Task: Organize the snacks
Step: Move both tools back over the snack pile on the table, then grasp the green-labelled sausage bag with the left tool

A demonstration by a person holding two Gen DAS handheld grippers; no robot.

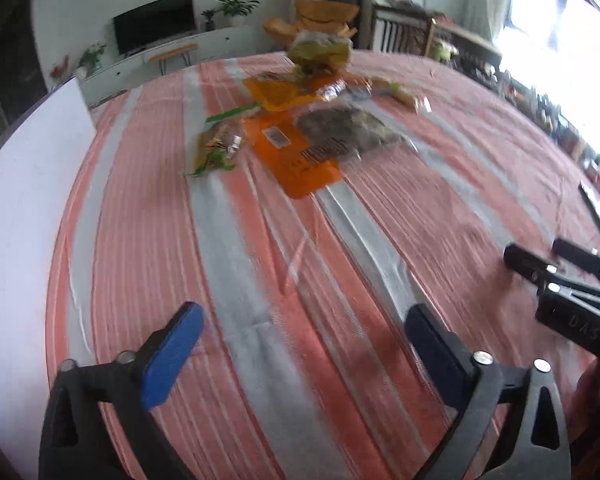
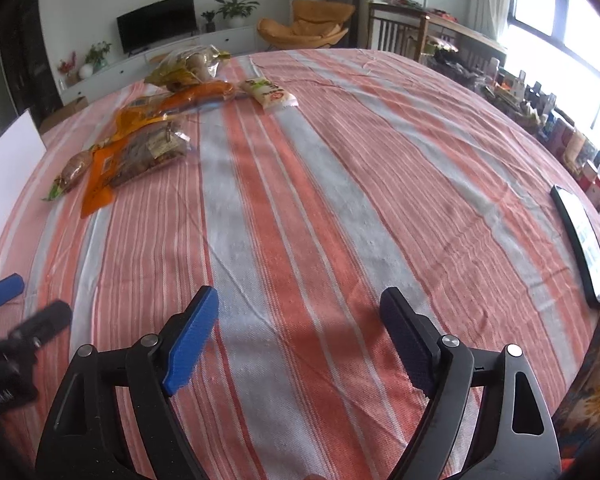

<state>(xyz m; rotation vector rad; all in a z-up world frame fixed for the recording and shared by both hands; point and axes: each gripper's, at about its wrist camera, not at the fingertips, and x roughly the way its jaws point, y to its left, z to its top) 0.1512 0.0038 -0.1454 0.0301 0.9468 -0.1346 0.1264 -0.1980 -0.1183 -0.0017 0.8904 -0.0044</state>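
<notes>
Several snack packets lie in a loose group on the far side of the striped cloth. A large orange bag of dark nuts (image 1: 312, 148) (image 2: 136, 156) lies nearest. A small green-tipped packet (image 1: 216, 148) (image 2: 70, 176) is to its left. A yellow bag (image 1: 320, 54) (image 2: 188, 66) and a white packet (image 2: 270, 94) lie farther back. My left gripper (image 1: 300, 340) is open and empty, low over the cloth. My right gripper (image 2: 300, 340) is open and empty too, and shows at the right edge of the left wrist view (image 1: 540, 260).
A white board (image 1: 24, 208) stands along the table's left edge. A phone (image 2: 584, 240) lies near the right edge. The red and grey striped tablecloth (image 2: 320, 200) covers the table. A chair, TV and cluttered shelves stand beyond it.
</notes>
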